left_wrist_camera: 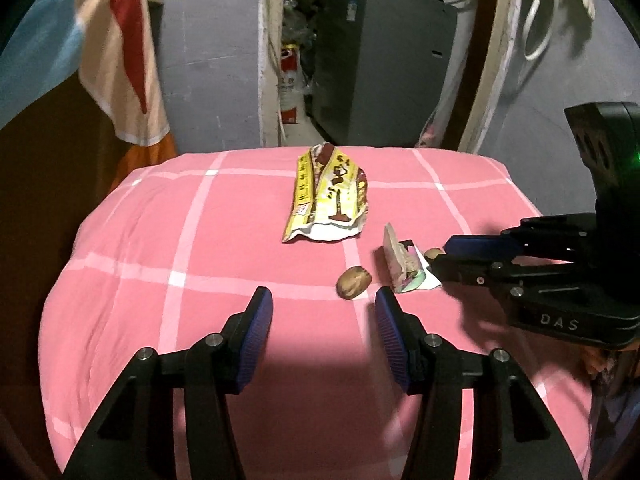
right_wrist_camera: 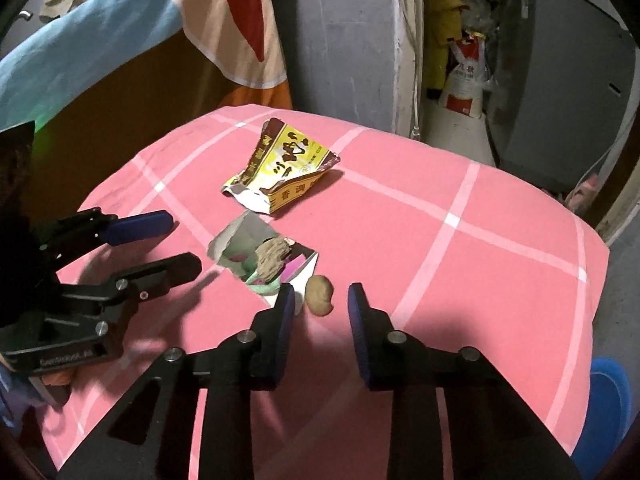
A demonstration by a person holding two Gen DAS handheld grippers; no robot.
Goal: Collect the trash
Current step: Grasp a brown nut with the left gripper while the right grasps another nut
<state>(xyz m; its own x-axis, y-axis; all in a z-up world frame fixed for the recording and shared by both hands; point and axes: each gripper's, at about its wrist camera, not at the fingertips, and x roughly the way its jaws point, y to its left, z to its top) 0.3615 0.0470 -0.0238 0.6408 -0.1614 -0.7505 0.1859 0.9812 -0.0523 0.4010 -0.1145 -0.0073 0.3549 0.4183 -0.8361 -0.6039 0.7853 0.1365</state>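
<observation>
Pink checked cotton bedding [left_wrist_camera: 224, 248] carries all the trash. A crumpled yellow foil snack wrapper [left_wrist_camera: 326, 196] is taken as the landmark. Nearer than it, a torn white paper packet [right_wrist_camera: 256, 260] is seen with a brown wrinkled scrap on it, and a brown nutshell [right_wrist_camera: 319, 295] lies just beside the packet. The right gripper [right_wrist_camera: 318, 304] is held wide open and empty around the nutshell; the left gripper [left_wrist_camera: 324, 308] is likewise open and empty. The shell is judged light, stiff and brittle, best pinched across its middle; the wrapper is judged light and slippery. A second shell [left_wrist_camera: 431, 254] is partly hidden behind the right gripper.
</observation>
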